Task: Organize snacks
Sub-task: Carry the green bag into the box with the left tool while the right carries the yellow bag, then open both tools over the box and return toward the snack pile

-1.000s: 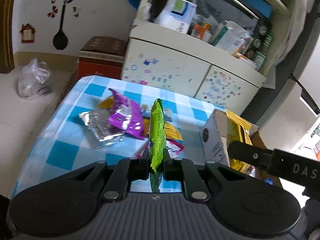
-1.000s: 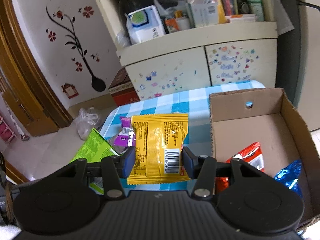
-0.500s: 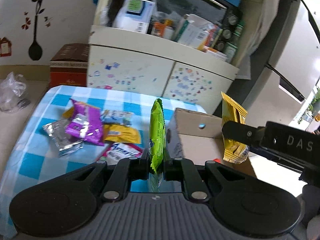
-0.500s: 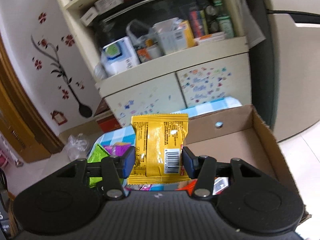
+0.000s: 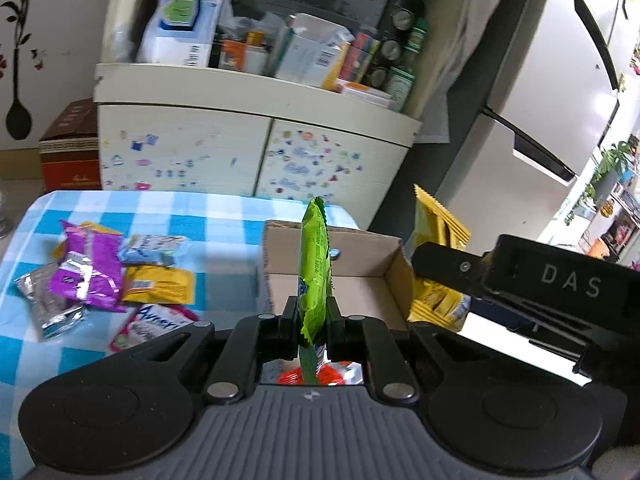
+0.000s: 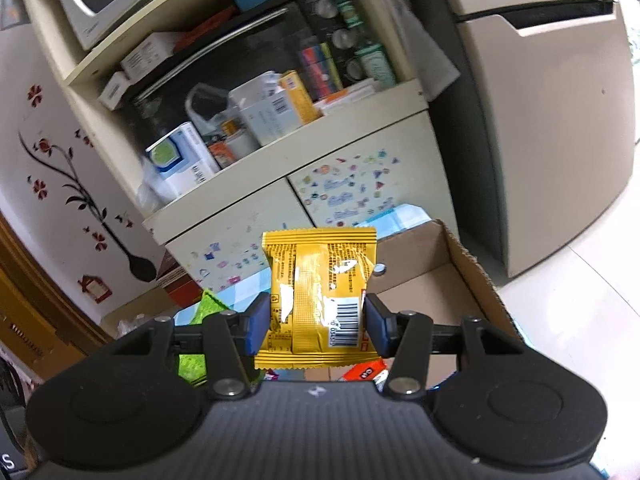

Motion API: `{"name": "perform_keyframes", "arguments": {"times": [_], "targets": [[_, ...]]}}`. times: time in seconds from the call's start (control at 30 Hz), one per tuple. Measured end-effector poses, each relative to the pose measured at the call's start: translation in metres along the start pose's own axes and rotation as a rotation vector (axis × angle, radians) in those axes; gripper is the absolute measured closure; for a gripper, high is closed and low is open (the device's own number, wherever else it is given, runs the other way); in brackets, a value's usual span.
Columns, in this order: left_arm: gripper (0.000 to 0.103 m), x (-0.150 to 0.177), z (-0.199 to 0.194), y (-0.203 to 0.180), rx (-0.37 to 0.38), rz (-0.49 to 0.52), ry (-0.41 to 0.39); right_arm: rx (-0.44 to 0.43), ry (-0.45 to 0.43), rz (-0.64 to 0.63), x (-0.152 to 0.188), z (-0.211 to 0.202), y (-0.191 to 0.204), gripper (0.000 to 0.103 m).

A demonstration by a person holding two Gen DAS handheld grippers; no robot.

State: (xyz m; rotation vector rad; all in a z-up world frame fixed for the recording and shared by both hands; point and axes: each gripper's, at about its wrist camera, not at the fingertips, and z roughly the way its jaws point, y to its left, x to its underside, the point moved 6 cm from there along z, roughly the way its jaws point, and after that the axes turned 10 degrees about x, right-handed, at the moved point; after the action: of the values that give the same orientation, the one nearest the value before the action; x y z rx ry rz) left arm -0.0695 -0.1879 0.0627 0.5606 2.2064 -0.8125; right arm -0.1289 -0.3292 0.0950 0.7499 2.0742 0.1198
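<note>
Both hands have swung away from the loose pile of snacks toward the cardboard box [image 5: 362, 258], which a second ago sat off to the side of the left view and now lies straight ahead of it. The left gripper [image 5: 311, 320] has its jaws pinched tight on a green snack packet [image 5: 315, 264], held edge-on and upright, its top reaching above the box's far wall. Under those jaws a red-and-silver wrapper [image 5: 332, 374] shows, seemingly already in the box. The right gripper [image 6: 316, 326] has its jaws clamped on the two side edges of a yellow snack packet [image 6: 320, 288], barcode side facing the camera, held upright over the near end of the box; in the left view that same yellow packet hangs just beyond the box's right wall. Left behind on the blue-checked desk [image 5: 192, 208] are a purple packet [image 5: 90, 270] lying over a silver one [image 5: 50, 304], a yellow packet [image 5: 160, 284] beside them, a pale blue one [image 5: 154, 246] behind, and a pink-and-white one [image 5: 154, 326] nearest the left gripper. Beyond the desk stands a cream cabinet [image 5: 248, 152] with stickers on its doors and cluttered shelves above.
</note>
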Motion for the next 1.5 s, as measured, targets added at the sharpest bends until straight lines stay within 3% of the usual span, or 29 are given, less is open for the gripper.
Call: {"name": "perform_keyframes", "arguments": {"times": [0.47,0.53,0.63,0.7,0.9,1.13,1.5], "targets": [[0.087,0.006,0.044,-0.008,0.029,-0.020,0.085,0.062,0.060,0.137,0.002,0.017,-0.027,0.052],[0.081,0.006,0.049,-0.010,0.026,-0.007,0.106,0.069,0.067,0.179,0.003,0.019,-0.033,0.049],[0.063,0.003,0.048,-0.013,0.030,0.015,0.097,0.065,0.073,0.212,0.003,0.020,-0.037,0.042],[0.030,-0.002,0.045,-0.012,0.018,0.014,0.088,0.062,0.059,0.218,0.001,0.018,-0.037,0.035],[0.020,-0.016,0.031,-0.009,-0.011,0.039,0.066,0.063,-0.001,0.190,-0.005,0.012,-0.031,0.025],[0.018,-0.022,0.010,0.007,0.001,0.009,0.078,0.089,-0.057,0.181,-0.006,0.008,-0.027,0.025],[0.017,-0.039,-0.033,0.082,-0.107,-0.057,0.027,0.006,-0.063,0.062,-0.004,0.007,0.001,0.020]]}}
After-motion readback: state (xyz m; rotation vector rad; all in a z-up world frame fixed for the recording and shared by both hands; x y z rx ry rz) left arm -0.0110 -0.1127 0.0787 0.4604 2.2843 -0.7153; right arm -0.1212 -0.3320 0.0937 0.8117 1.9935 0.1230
